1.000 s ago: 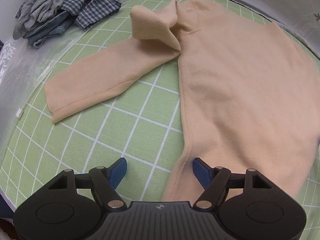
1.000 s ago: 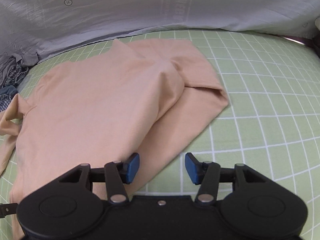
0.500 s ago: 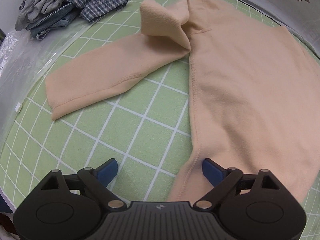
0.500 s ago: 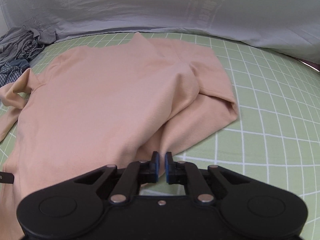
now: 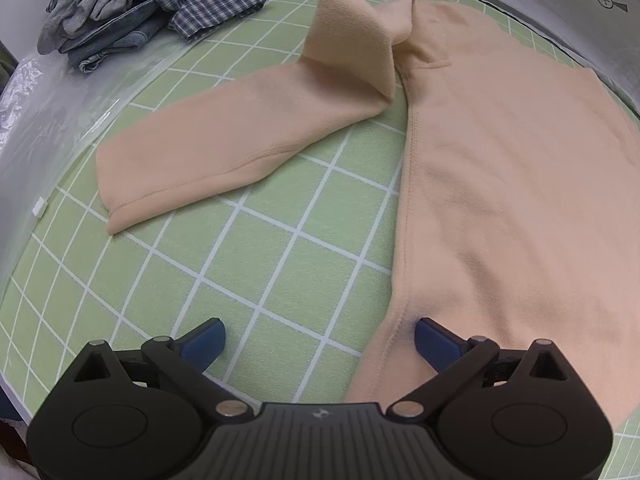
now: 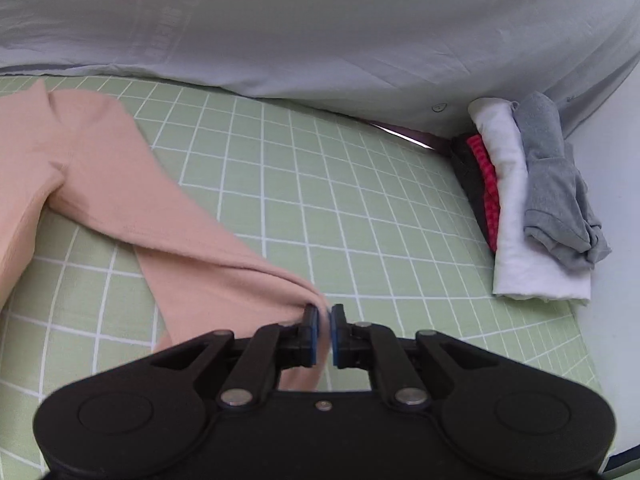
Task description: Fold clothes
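1. Spreading the sweater [image 5: 500, 184] flat on the green grid bed [image 5: 280, 280], centre-right of frame.
2. Right hand-held gripper [image 6: 324, 330] pinching the sleeve [image 6: 208, 264]; left hand-held gripper [image 5: 320, 338] spread wide over the side seam.
3. Next, probably: lay the sleeve inward.

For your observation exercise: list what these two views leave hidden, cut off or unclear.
- Left wrist view: sweater hem, hidden behind the open left gripper.
- Right wrist view: sleeve cuff, mostly hidden by the shut right gripper.
- Right wrist view: dark garment, mostly under the white one.
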`<state>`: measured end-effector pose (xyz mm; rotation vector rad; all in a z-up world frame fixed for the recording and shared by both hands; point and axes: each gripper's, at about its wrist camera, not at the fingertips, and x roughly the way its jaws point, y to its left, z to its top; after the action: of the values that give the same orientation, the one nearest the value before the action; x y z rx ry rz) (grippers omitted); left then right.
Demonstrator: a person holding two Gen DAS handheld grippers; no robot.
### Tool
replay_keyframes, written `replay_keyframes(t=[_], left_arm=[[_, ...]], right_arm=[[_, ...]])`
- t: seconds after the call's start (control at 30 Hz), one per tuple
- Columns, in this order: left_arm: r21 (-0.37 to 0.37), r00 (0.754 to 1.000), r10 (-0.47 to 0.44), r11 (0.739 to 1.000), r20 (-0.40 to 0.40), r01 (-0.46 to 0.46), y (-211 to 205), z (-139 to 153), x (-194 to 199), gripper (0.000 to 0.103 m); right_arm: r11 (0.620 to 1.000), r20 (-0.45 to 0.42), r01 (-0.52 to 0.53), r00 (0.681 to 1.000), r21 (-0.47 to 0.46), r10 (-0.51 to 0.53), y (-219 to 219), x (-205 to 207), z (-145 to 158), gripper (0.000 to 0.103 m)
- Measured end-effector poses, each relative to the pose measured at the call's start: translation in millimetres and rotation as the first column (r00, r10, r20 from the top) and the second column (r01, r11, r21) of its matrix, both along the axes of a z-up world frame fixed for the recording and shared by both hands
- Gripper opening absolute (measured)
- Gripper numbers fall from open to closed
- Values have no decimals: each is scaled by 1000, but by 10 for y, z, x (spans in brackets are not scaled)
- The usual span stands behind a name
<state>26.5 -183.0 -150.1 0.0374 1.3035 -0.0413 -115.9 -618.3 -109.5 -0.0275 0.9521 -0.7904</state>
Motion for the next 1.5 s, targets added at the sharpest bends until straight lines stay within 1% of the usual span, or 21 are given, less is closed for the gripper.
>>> replay_keyframes(t=[0.07, 0.13, 0.23, 0.27, 0.3, 0.37, 0.43, 0.5, 0.57, 0.67, 0.77, 0.87, 0.93, 1.07, 1.13, 1.2, 1.23, 1.27, 1.3, 1.4, 1.5], left_arm=[[0, 1000, 6, 1000, -1, -6, -1, 3, -5, 101], [1, 1000, 8, 1000, -2, -8, -1, 11, -18, 101], [5, 1000, 6, 1000, -3, -6, 0, 27, -49, 100], [14, 1000, -1, 1000, -1, 1, 6, 43, -81, 100], [22, 1000, -7, 1000, 0, 7, 8, 53, -103, 100], [35, 1000, -20, 999, 0, 20, 19, 71, -166, 99], [43, 999, -34, 998, -2, 34, 36, 82, -235, 99], [50, 999, -48, 998, -2, 49, 59, 89, -316, 99], [54, 998, -60, 997, -1, 60, 83, 97, -391, 99], [57, 997, -74, 996, 5, 74, 120, 103, -504, 99], [59, 997, -79, 995, 8, 79, 144, 112, -559, 99], [67, 996, -89, 994, 11, 88, 147, 112, -610, 100], [67, 996, -93, 993, 11, 92, 155, 115, -647, 100], [60, 995, -98, 994, 16, 96, 163, 117, -641, 100], [63, 994, -104, 993, 22, 103, 149, 127, -669, 100], [65, 994, -109, 992, 29, 107, 145, 126, -686, 100], [62, 994, -107, 993, 29, 105, 147, 128, -688, 100], [60, 994, -104, 993, 30, 102, 150, 129, -691, 100], [54, 995, -96, 994, 29, 94, 160, 126, -692, 101], [30, 997, -72, 997, 27, 71, 203, 111, -695, 101], [5, 998, -54, 999, 25, 54, 252, 94, -698, 101]], right_arm=[[998, 59, -6, 998, 61, 2, 99, -34, 86, 35], [991, 118, -32, 993, 133, 17, 297, -43, 126, 47], [970, 181, -63, 983, 235, 20, 631, 9, 124, 72], [961, 201, -67, 979, 267, 13, 744, 23, 119, 77], [954, 212, -63, 977, 294, -1, 842, 34, 113, 78], [936, 215, -55, 976, 348, -22, 1033, 43, 92, 79], [920, 213, -78, 977, 384, -6, 1182, 26, 70, 79], [919, 186, -107, 982, 379, 37, 1337, -1, 49, 75], [924, 152, -112, 987, 366, 59, 1444, -31, 18, 58], [906, 144, -97, 989, 412, 40, 1470, -111, -22, 48], [878, 172, -89, 985, 470, 7, 1445, -164, -45, 48], [860, 203, -115, 979, 498, 13, 1504, -170, -46, 48], [857, 208, -139, 977, 496, 38, 1567, -167, -33, 48], [859, 153, -153, 984, 489, 88, 1668, -79, -126, 47], [852, 170, -155, 982, 500, 78, 1679, -72, -170, 46], [842, 201, -193, 974, 504, 103, 1694, -68, -175, 31], [835, 215, -213, 970, 508, 117, 1700, -65, -177, 19], [837, 215, -229, 967, 497, 137, 1719, -67, -173, 9], [842, 212, -244, 964, 482, 159, 1740, -69, -167, 6], [854, 215, -247, 963, 458, 163, 1682, -168, -77, 3], [920, 211, -194, 969, 342, 126, 1517, -392, 112, 2]])
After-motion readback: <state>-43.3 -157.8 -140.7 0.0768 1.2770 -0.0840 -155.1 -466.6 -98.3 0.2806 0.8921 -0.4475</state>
